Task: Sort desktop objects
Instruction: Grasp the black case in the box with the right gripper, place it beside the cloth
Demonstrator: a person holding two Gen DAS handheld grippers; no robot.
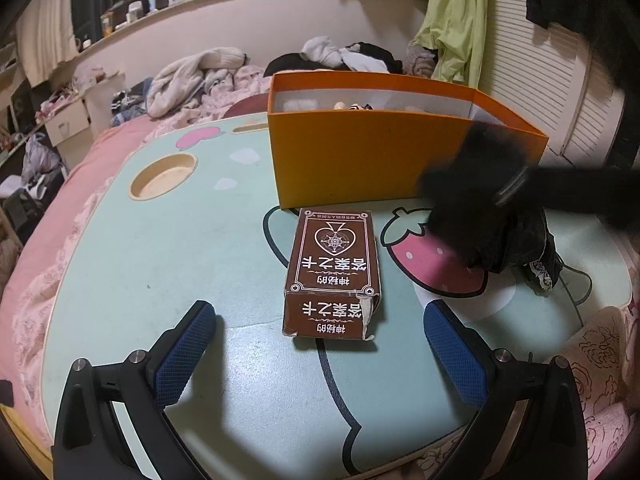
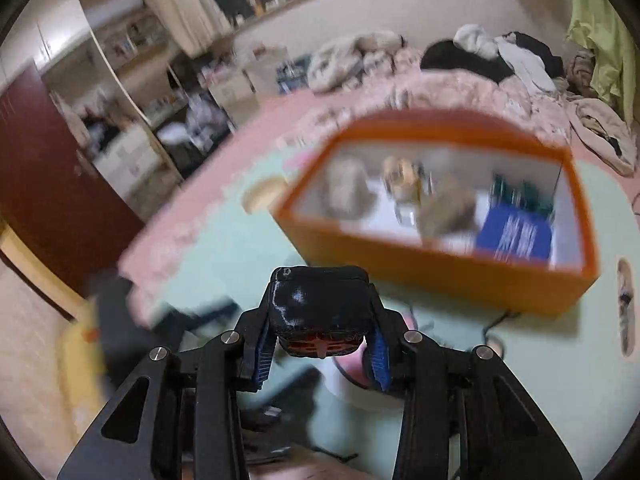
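Orange box [image 1: 384, 160] fills the upper middle of the left view. Below it, mid-frame, lies the brown card box [image 1: 334, 268]: light, stiff, torn corner, best pinched across its long sides. Left gripper [image 1: 320, 344] gapes wide; right gripper [image 2: 320, 356] clamps a small black case [image 2: 320, 308].

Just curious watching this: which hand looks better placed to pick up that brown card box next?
Left, probably. The left gripper is open with the brown card box straight ahead between its fingers; the right gripper already holds a black object.
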